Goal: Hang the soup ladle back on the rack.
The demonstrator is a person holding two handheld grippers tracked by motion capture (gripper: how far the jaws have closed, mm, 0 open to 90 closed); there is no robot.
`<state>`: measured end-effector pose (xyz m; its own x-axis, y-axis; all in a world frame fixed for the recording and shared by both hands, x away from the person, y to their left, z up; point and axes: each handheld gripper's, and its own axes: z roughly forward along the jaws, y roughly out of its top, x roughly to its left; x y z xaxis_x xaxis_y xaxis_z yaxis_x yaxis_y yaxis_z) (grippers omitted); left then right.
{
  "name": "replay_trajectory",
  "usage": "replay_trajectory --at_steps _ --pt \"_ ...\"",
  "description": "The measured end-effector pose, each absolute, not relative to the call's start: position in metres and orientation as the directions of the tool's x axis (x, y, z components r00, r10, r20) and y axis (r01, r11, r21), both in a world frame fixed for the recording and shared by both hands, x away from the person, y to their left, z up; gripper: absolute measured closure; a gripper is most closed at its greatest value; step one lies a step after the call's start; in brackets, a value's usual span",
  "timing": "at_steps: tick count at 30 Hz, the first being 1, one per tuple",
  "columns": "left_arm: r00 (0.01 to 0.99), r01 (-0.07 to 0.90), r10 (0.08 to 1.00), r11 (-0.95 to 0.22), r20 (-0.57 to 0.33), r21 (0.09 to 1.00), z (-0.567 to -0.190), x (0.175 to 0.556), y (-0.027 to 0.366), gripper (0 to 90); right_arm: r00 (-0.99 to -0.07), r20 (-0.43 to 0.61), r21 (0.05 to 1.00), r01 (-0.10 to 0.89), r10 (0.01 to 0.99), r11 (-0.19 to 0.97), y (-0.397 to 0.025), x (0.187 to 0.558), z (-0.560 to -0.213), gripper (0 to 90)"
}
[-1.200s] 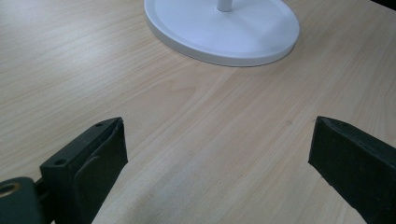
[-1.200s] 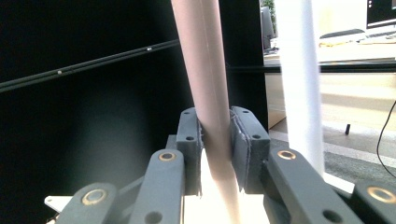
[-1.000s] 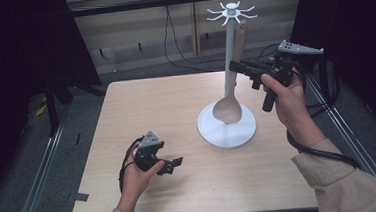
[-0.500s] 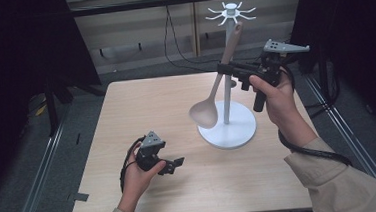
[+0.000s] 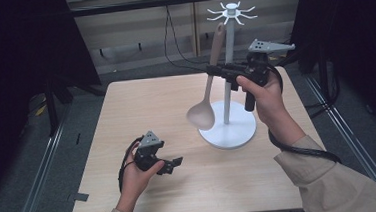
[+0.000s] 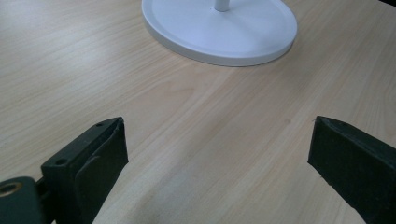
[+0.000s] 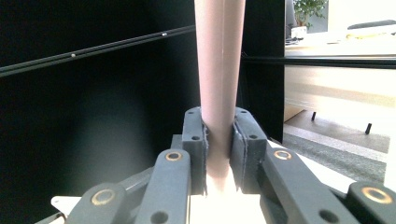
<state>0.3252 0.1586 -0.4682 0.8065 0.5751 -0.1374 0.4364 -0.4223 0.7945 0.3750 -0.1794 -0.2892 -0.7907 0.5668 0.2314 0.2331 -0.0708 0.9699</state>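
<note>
A beige spoon (image 5: 208, 87) hangs in the air left of the white hook stand (image 5: 228, 118), bowl down and handle up. My right gripper (image 5: 213, 70) is shut on its handle about midway. In the right gripper view the pink-beige spoon handle (image 7: 219, 70) rises between the closed pads (image 7: 196, 140). The stand's hook crown (image 5: 230, 12) is above and right of the handle tip. My left gripper (image 5: 172, 165) rests low over the table near the front left, open, with nothing between its jaws. The stand's round base (image 6: 219, 25) lies ahead of the left gripper (image 6: 217, 154).
The wooden table (image 5: 141, 109) has bare surface on its left and front. Dark curtains and metal rails surround it. A cable (image 5: 299, 148) trails from the right gripper along the sleeve.
The right gripper has carried the spoon up and left, and turned it from slanted across the pole to nearly upright beside it. The left gripper has stayed put.
</note>
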Motion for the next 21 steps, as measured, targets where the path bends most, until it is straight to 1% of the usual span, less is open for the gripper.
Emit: replay_trajectory --at_steps 4,10,13,16,18,19,21 --pt "0.808 0.435 0.574 -0.43 -0.133 0.791 -0.469 0.325 0.16 4.4 -0.781 0.219 0.972 0.227 0.585 -0.06 -0.188 0.374 -0.288 78.0" --pt "0.808 0.435 0.575 -0.435 -0.128 0.789 -0.469 0.325 0.159 4.4 -0.76 0.237 0.967 0.243 0.605 -0.073 -0.201 0.376 -0.292 77.6" --pt "0.809 0.434 0.573 -0.44 -0.126 0.786 -0.47 0.325 0.158 4.4 -0.753 0.222 0.972 0.223 0.62 -0.076 -0.203 0.375 -0.294 76.8" --pt "0.81 0.435 0.574 -0.443 -0.124 0.784 -0.471 0.325 0.158 4.4 -0.744 0.223 0.973 0.211 0.63 -0.096 -0.205 0.374 -0.295 73.6" --pt "0.809 0.436 0.573 -0.442 -0.126 0.784 -0.47 0.325 0.158 4.4 -0.73 0.202 0.978 0.19 0.652 -0.091 -0.207 0.372 -0.295 64.7" --pt "0.809 0.436 0.574 -0.442 -0.126 0.784 -0.47 0.324 0.158 4.4 -0.727 0.195 0.979 0.186 0.658 -0.085 -0.208 0.371 -0.294 61.9" --pt "0.809 0.436 0.573 -0.441 -0.127 0.785 -0.47 0.324 0.158 4.4 -0.724 0.172 0.983 0.171 0.668 -0.069 -0.209 0.37 -0.294 60.2"
